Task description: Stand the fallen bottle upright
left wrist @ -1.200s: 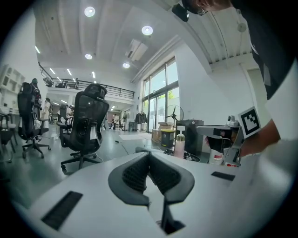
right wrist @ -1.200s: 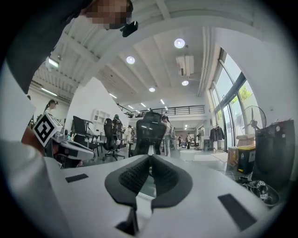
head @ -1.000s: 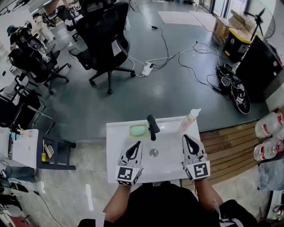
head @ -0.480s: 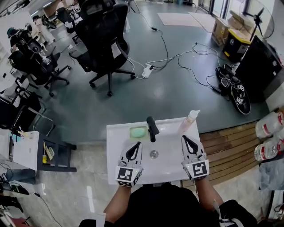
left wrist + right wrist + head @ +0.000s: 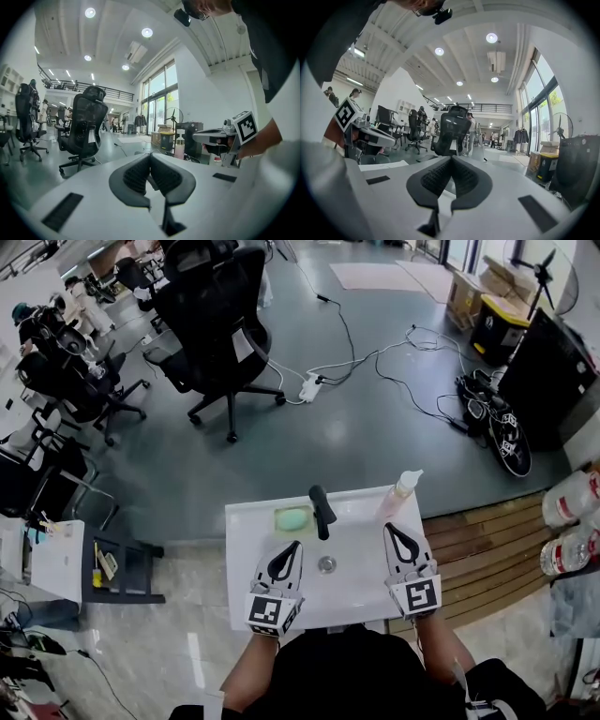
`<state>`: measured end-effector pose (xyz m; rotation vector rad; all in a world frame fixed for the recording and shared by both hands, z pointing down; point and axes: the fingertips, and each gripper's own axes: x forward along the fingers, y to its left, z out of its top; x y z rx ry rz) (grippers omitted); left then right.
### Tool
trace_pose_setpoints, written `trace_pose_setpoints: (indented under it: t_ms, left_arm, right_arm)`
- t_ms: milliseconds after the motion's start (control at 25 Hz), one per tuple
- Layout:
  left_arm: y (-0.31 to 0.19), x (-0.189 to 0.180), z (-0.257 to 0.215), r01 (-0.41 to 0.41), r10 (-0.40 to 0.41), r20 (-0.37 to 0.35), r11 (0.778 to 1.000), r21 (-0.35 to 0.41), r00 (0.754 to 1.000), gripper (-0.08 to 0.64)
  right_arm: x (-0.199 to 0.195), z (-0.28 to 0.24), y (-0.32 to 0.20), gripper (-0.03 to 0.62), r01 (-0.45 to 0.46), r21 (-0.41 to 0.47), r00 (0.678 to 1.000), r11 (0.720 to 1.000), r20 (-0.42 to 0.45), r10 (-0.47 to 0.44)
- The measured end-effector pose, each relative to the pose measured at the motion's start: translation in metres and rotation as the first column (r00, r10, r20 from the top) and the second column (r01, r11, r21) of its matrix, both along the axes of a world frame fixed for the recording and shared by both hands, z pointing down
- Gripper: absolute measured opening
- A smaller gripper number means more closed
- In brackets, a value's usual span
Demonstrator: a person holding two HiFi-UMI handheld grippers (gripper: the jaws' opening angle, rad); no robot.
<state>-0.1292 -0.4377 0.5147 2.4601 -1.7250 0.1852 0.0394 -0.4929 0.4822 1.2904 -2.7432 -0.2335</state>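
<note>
A pale pink pump bottle (image 5: 401,493) stands upright on the back right corner of the white sink (image 5: 246,549); the left gripper view shows this bottle (image 5: 179,145) upright too. My left gripper (image 5: 294,546) hovers over the sink's front left, jaws shut and empty. My right gripper (image 5: 387,528) is over the front right, a short way in front of the bottle and apart from it, also shut and empty. In their own views the left gripper (image 5: 150,157) and the right gripper (image 5: 451,159) show their pads pressed together.
A black faucet (image 5: 322,507) rises at the sink's back middle, with a green soap bar (image 5: 292,517) left of it and a drain (image 5: 326,564) in front. A black office chair (image 5: 220,324), floor cables and a power strip (image 5: 310,387) lie beyond. Large water bottles (image 5: 572,502) stand at right.
</note>
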Motion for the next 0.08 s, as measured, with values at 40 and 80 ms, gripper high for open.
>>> trace_pose_setpoints:
  t_ms: [40, 80]
  left_arm:
    - [-0.0007, -0.0003, 0.0005, 0.000, 0.000, 0.002, 1.000, -0.002, 1.000, 0.018]
    - [-0.0015, -0.0006, 0.0010, 0.001, -0.001, 0.003, 1.000, -0.004, 1.000, 0.018]
  right_arm:
    - [-0.0016, 0.0005, -0.0001, 0.012, 0.007, 0.012, 1.000, 1.000, -0.017, -0.007]
    - [-0.0031, 0.0011, -0.0001, 0.012, 0.015, 0.024, 0.999, 1.000, -0.035, -0.015]
